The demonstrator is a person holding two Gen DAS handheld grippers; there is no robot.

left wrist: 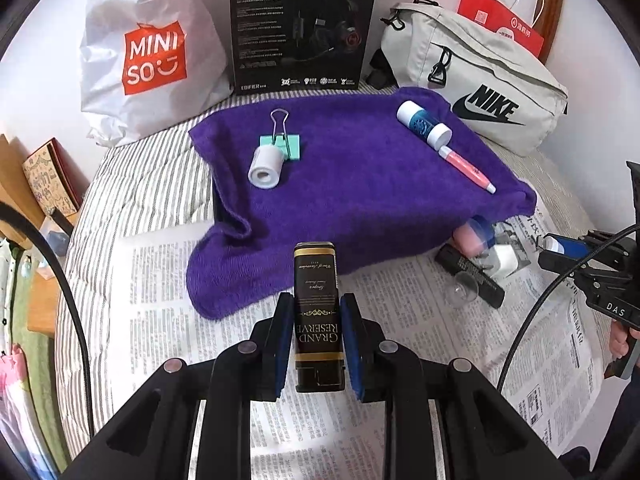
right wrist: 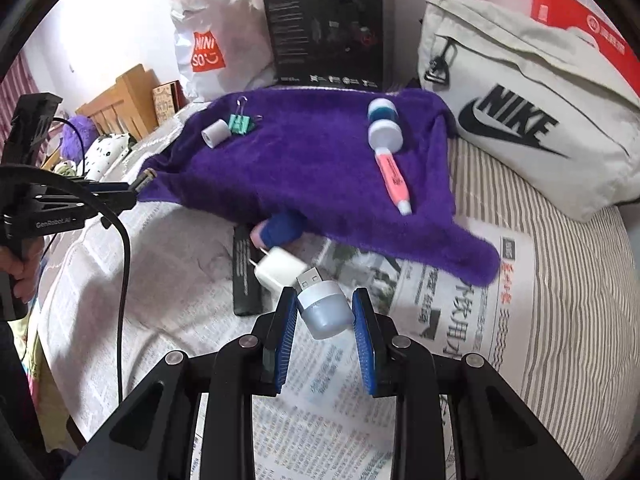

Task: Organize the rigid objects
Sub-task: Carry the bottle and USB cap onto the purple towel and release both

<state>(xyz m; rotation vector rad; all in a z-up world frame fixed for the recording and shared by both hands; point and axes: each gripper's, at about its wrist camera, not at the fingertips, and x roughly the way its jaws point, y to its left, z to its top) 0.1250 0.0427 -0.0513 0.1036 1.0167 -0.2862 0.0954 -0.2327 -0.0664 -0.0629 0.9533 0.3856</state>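
Note:
My left gripper [left wrist: 318, 316] is shut on a black and gold "Grand Reserve" tin [left wrist: 318, 316], held above the newspaper just short of the purple towel [left wrist: 360, 184]. On the towel lie a white tape roll [left wrist: 265, 166], a green binder clip [left wrist: 282, 142], a blue and white bottle [left wrist: 424, 124] and a pink highlighter [left wrist: 466, 168]. My right gripper [right wrist: 325, 312] holds a small white USB lamp [right wrist: 325, 308] between its blue pads. A white charger plug [right wrist: 280, 270], a black bar [right wrist: 245, 276] and a blue and pink item [right wrist: 278, 230] lie by the towel's front edge.
A Miniso bag [left wrist: 152, 52], a black headset box [left wrist: 300, 24], a grey Nike bag [left wrist: 476, 80] and a red paper bag [left wrist: 500, 20] stand behind the towel. Newspaper [left wrist: 168, 280] covers the striped bed [right wrist: 560, 280]. A wooden headboard [right wrist: 124, 100] is at the left.

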